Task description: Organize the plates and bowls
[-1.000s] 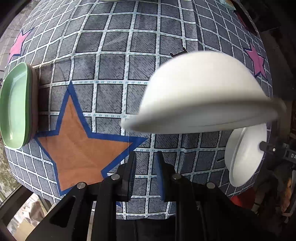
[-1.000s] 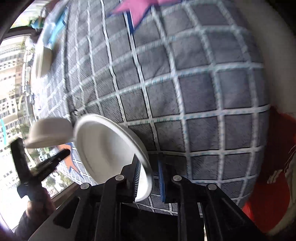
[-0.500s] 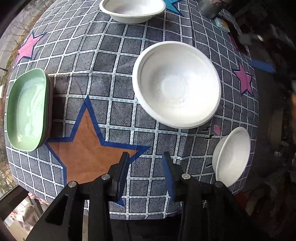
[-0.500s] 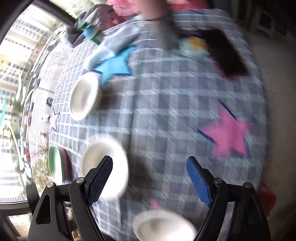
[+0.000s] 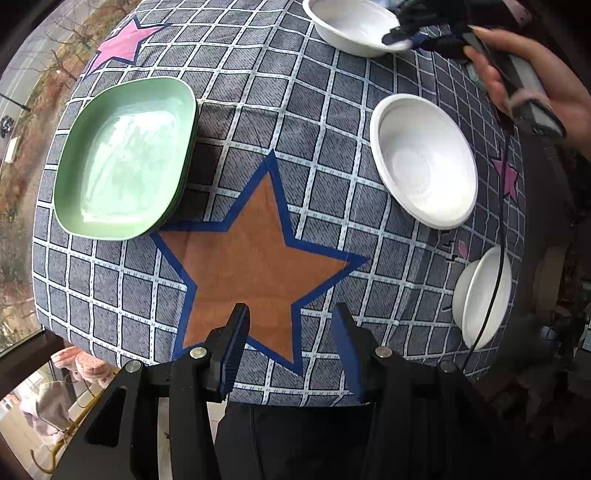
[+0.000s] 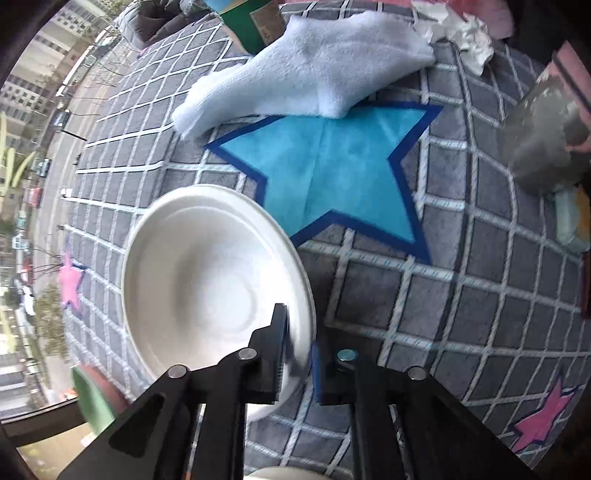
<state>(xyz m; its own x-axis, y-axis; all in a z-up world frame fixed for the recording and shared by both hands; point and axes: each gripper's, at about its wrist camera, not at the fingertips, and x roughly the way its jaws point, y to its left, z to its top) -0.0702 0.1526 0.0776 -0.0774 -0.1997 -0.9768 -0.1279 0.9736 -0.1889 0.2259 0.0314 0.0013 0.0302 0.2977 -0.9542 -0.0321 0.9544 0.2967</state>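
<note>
White bowl (image 6: 207,280) pinched at its rim by the right gripper (image 6: 299,354), beside the blue star (image 6: 332,177).

Right jaws are closed on the rim's near edge, with the bowl on the checked cloth (image 6: 461,314) and a pale towel (image 6: 306,66) beyond the star. The left gripper (image 5: 288,347) hangs over the orange star (image 5: 258,251), its jaws opening with nothing between them. Left of that star sit stacked green plates (image 5: 125,162); right of it a second white bowl (image 5: 424,162), a third (image 5: 480,295) at the cloth's edge, and the held one (image 5: 351,22) far beyond.
</note>
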